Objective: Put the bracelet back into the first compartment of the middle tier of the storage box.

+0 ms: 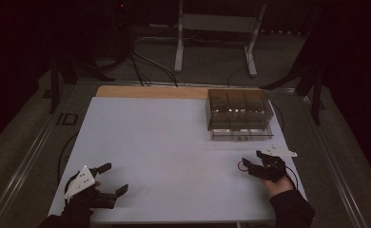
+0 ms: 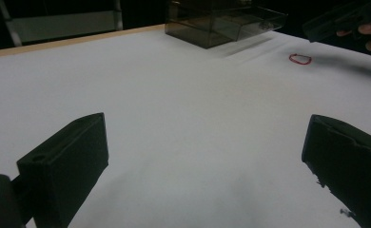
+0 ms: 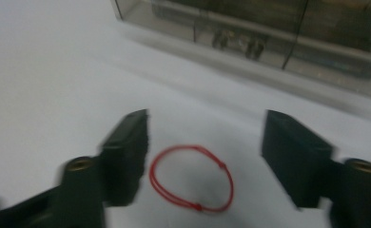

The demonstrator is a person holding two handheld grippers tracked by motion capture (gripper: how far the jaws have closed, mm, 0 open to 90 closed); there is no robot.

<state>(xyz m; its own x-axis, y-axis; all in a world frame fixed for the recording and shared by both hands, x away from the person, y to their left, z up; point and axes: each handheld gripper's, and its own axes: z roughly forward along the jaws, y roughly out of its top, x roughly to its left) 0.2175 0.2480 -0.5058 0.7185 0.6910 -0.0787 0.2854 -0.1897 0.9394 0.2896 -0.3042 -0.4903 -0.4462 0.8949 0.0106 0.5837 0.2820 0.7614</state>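
So we've got a white table top [image 1: 174, 156] w/ a strip of bare wood [image 1: 150, 91] along the far edge, sitting in a pretty dark room. Grey floor behind it, a pale metal stand [image 1: 217, 28] at the back and some black cables [image 1: 141, 66] snaking across the floor toward the table.

On the far right of the table there's a smoky see-through drawer box [image 1: 239, 113] w/ several compartments, one low drawer pulled out toward us. Small bits inside, too blurry to say what.

The thing we're after is a red string loop [image 3: 191, 177], lying flat on the white surface near the right front, well apart from the box. Nothing sits between it and the box, table's bare around it.

Right gripper [image 3: 205, 156] is down over the loop, jaws about half open, one each side of it. In the right gripper view the pads aren't pressing on it, so no grip yet.

Left gripper [image 1: 111, 179] rests at the front left corner, jaws spread wide, nothing in them. From the left gripper view we see the loop far off.
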